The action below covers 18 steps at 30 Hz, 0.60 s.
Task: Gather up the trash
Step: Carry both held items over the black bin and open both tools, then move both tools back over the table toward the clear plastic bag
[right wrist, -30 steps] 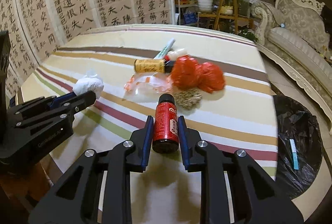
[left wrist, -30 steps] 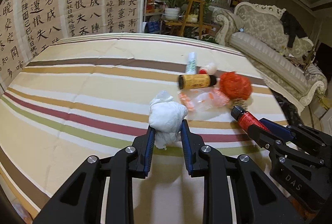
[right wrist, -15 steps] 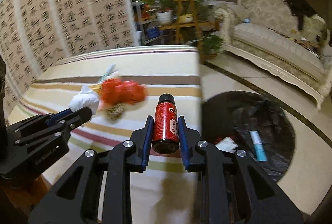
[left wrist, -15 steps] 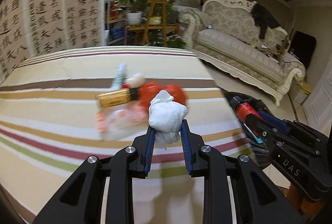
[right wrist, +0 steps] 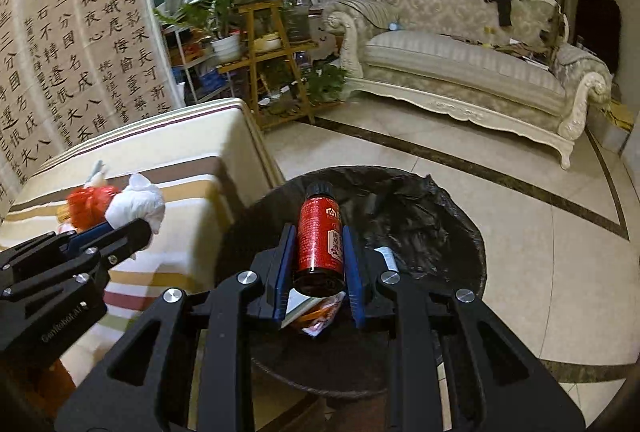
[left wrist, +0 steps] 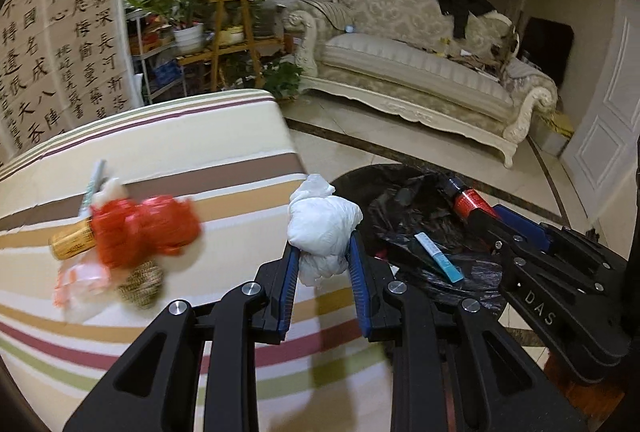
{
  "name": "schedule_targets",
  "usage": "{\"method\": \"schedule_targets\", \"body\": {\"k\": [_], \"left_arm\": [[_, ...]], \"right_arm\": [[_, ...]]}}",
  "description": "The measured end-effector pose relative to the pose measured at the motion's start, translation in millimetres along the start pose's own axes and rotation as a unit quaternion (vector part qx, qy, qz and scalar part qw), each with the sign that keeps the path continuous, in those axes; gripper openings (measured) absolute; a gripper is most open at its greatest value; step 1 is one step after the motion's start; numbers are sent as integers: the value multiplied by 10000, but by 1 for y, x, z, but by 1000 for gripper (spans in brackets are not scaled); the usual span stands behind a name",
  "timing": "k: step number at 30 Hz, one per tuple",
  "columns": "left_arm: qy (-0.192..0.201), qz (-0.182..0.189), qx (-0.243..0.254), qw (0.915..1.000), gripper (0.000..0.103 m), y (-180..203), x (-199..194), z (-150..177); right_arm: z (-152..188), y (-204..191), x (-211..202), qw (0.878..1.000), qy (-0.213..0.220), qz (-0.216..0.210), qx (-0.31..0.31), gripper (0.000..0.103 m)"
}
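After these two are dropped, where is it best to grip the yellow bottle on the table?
Probably across the middle of the yellow bottle, from above. It lies on its side, so its round body offers two opposite sides. The red bag covers one end.

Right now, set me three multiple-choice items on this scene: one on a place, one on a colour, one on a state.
1. Where is the red bottle?
A. lying on the striped table
B. held over the black trash bag
C. on the sofa

2. What colour is the crumpled wad in the left gripper?
A. white
B. green
C. black

3. What state is the right gripper in?
A. open and empty
B. shut on the red bottle
C. resting flat on the floor

Answers:
1. B: in the right wrist view the bottle sits between the fingers with the black trash bag below it.
2. A: the wad between the blue pads is plainly white.
3. B: both pads press the bottle's sides.
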<state>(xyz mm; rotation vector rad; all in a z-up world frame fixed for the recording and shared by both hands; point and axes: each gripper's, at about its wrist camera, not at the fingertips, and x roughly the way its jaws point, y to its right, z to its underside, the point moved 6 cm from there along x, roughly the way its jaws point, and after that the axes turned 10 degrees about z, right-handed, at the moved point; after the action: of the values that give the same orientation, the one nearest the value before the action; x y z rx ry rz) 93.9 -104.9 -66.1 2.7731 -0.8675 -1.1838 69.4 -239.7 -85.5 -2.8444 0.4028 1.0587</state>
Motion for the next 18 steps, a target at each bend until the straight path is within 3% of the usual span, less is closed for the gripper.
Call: {"method": "schedule_targets", "body": {"k": [7, 10, 14, 18], "left_arm": [[-251, 6, 113, 9996, 26, 10, 27, -2], [-284, 10, 25, 9996, 34, 11, 29, -3], [-196, -3, 10, 9998, 52, 12, 26, -5], [-93, -52, -47, 9999, 65, 8, 18, -6]], "right_arm": [[0, 19, 25, 9998, -88, 112, 172, 24], [1, 24, 30, 9994, -147, 129, 276, 24], [2, 26, 29, 9994, -115, 205, 270, 27], [0, 26, 22, 9992, -35, 268, 303, 40]]}}
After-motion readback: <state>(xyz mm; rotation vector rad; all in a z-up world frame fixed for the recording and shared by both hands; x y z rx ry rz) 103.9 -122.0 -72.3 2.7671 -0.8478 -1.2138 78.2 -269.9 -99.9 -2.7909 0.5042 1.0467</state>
